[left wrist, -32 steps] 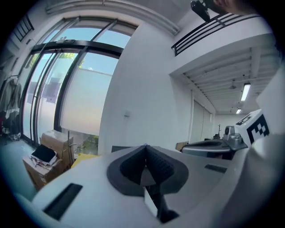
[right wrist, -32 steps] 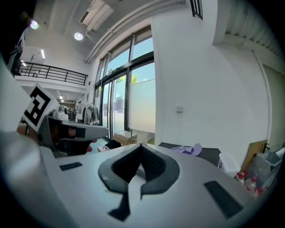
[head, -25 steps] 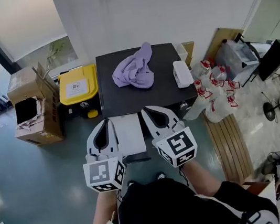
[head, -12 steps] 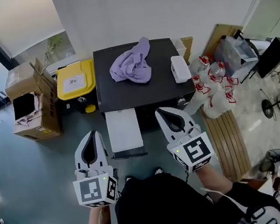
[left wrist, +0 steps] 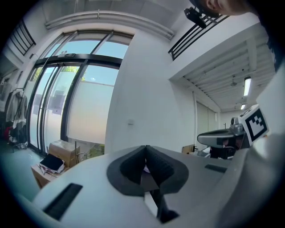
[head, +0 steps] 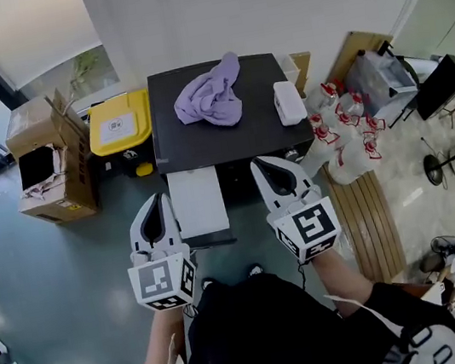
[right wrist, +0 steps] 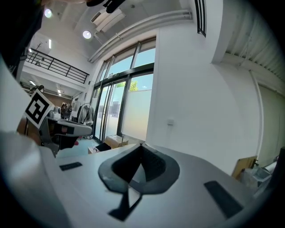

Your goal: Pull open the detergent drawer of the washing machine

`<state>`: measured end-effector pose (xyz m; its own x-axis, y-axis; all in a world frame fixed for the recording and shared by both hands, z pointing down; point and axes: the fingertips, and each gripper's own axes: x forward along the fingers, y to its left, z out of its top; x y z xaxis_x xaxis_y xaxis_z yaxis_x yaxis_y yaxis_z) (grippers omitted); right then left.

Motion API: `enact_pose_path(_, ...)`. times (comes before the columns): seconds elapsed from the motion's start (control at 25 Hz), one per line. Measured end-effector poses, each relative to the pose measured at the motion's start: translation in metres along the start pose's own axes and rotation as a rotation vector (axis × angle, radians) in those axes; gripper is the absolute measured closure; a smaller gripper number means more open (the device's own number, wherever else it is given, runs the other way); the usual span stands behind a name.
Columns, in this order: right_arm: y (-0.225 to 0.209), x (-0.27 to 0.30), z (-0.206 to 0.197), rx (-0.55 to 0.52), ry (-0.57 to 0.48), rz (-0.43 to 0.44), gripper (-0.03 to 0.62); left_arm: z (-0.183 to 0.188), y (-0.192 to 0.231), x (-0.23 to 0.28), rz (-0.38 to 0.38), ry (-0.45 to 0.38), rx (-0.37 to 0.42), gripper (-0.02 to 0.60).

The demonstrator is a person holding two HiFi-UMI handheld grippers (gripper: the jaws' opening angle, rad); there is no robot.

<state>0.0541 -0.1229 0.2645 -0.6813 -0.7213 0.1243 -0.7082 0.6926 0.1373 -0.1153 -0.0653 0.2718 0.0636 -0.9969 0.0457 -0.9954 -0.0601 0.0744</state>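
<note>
**Head view.** I saw the washing machine, dark-topped, standing against the white wall. On its top lay a purple cloth and, near the right edge, a small white box. The detergent drawer stood pulled out from the machine's front at its left side, its white inside facing up. It lay between my 2 grippers. The left gripper was just beside the drawer's left edge and the right gripper was off to its right. A yellow-lidded bin and a cardboard box stood left of the machine.

**Left gripper view.** The left gripper had its 2 jaws pressed together with nothing between them. It pointed level toward the wall and tall windows. The right gripper showed at the frame's right.

**Right gripper view.** The right gripper likewise had its jaws together and empty. The left gripper showed at the frame's left.
</note>
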Motion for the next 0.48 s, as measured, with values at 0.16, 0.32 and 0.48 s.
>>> enact_pose_path(0.16,0.006,0.016,-0.002,-0.006,0.002,0.001,0.585,-0.002,-0.011,0.013,-0.026,0.007,-0.013,0.56)
enact_pose_path(0.32,0.013,0.013,0.007,-0.023,-0.016,0.018,0.585,0.008,-0.015,0.007,-0.038,-0.012,0.007,0.56)
enact_pose_path(0.48,0.01,0.009,0.007,-0.011,-0.021,0.011,0.585,0.007,-0.014,0.0,-0.029,-0.012,-0.006,0.56)
